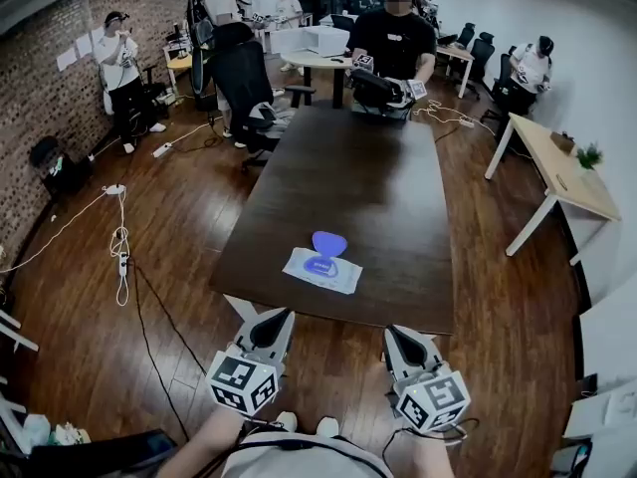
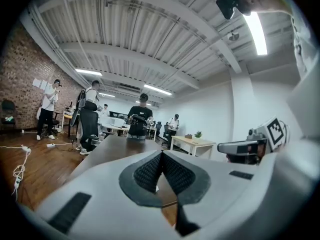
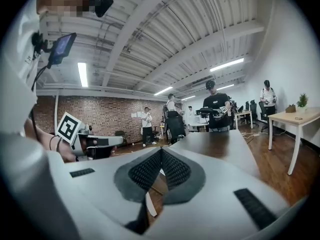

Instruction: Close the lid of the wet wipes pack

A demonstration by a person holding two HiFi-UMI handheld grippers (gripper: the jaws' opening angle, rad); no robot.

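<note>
Wet wipes pack point(image 1: 320, 272): a flat white pouch lying on the near part of the dark table point(image 1: 383, 192), a little left of the table's middle and just inside its near edge. Its blue lid point(image 1: 329, 242) is flipped open and lies back on the pack's far side, so the opening is uncovered; the closing step is judged not yet begun.

Left gripper point(image 1: 280, 315) and right gripper point(image 1: 394, 333): both are held off the near edge of the table, well apart from the pack, one on each side of it and pointing roughly level toward the far end. In each gripper view the two ribbed pads meet at the tip with nothing between them; both grippers are empty and closed.

Surroundings: a person point(image 1: 395, 38) stands at the far end of the table, an office chair point(image 1: 242, 83) is at its far left, and cables point(image 1: 119, 242) trail on the floor to the left.

Hazards, as judged:
- The pouch is light and looks unanchored, so a push on the lid from the far side could slide it off the near edge unless the other gripper steadies it.
- Pressing off-centre could leave the lid unlatched and let it spring back.
- A closed tip coming down too steeply could dent the soft pack or snag the hinge.
</note>
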